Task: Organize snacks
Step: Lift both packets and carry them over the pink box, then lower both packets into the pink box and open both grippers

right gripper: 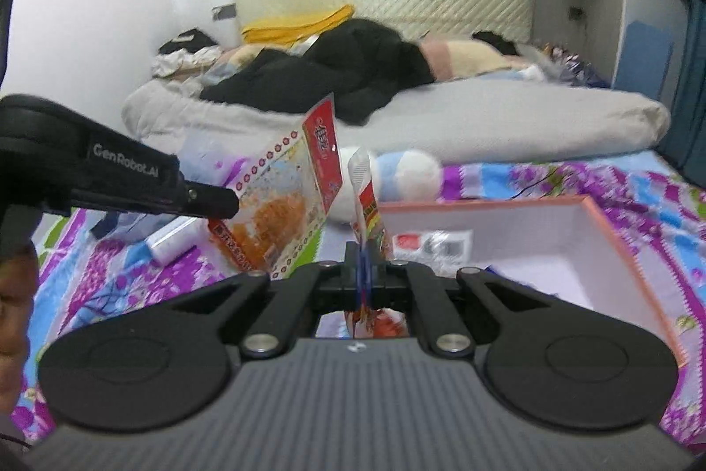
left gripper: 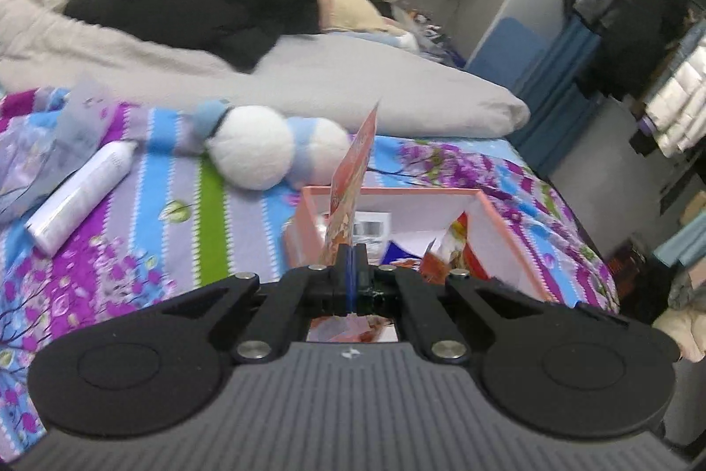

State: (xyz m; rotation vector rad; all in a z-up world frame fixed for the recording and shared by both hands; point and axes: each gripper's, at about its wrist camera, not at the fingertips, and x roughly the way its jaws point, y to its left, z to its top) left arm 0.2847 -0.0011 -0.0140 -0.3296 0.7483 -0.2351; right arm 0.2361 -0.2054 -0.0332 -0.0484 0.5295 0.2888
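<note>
— Box contents?
— The pink box (right gripper: 617, 246) is holding several packets, count unclear.
— Grippers?
— Left gripper (left gripper: 351, 250) is pinching one orange snack bag (left gripper: 353, 171) above the box's near edge; right gripper (right gripper: 364, 250) is pinching one red sachet (right gripper: 367, 201) beside it.

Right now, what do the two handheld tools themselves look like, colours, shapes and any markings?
Both match: the left tool and right tool have black linkage arms with silver pivot pins, two round black discs, and a ribbed grey body bearing a small white logo. Blue pads line the fingers. In the right wrist view, the left tool's black side reads "GenRobot.AI". No cables show.
</note>
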